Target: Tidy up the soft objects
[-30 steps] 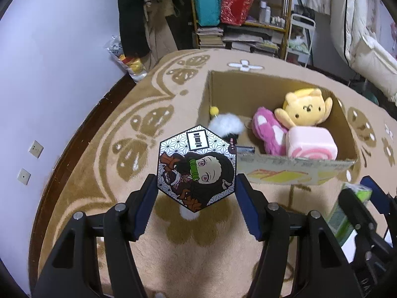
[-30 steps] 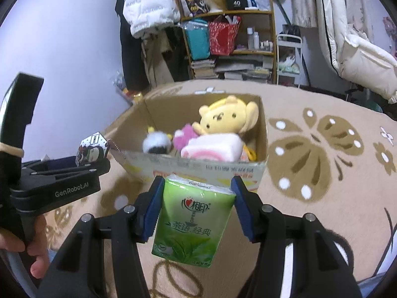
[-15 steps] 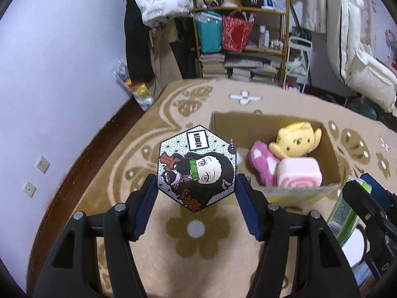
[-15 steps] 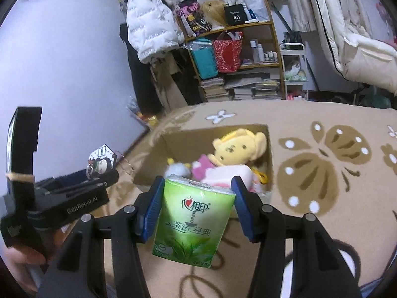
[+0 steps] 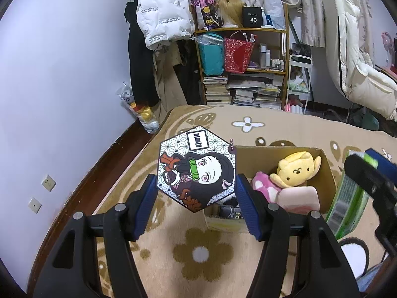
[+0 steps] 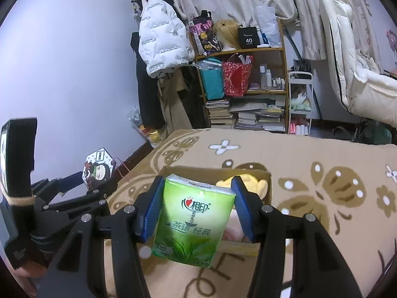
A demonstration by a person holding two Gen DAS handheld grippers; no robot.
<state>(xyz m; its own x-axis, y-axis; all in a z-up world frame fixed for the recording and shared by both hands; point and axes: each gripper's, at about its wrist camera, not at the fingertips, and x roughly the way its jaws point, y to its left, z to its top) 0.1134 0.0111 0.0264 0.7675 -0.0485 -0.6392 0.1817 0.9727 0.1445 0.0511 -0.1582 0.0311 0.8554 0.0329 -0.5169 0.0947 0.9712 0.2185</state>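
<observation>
Over the last second both loads have risen and drawn back from the cardboard box (image 5: 285,154). Left of the box, the left gripper (image 5: 196,191) pinches the hexagonal charm (image 5: 196,167); before it, the right gripper (image 6: 196,209) clamps the green tissue pack (image 6: 193,223). Neither is deposited; delivery evidently remains pending.

Both grippers, L (image 5: 196,198) & R (image 6: 197,209), higher & further back from cardboard box (image 5: 330,173) vs 1 s ago.

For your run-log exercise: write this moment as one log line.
left gripper: shut on hexagonal charm | right gripper: shut on tissue pack | both raised near cardboard box | yellow plush inside
</observation>
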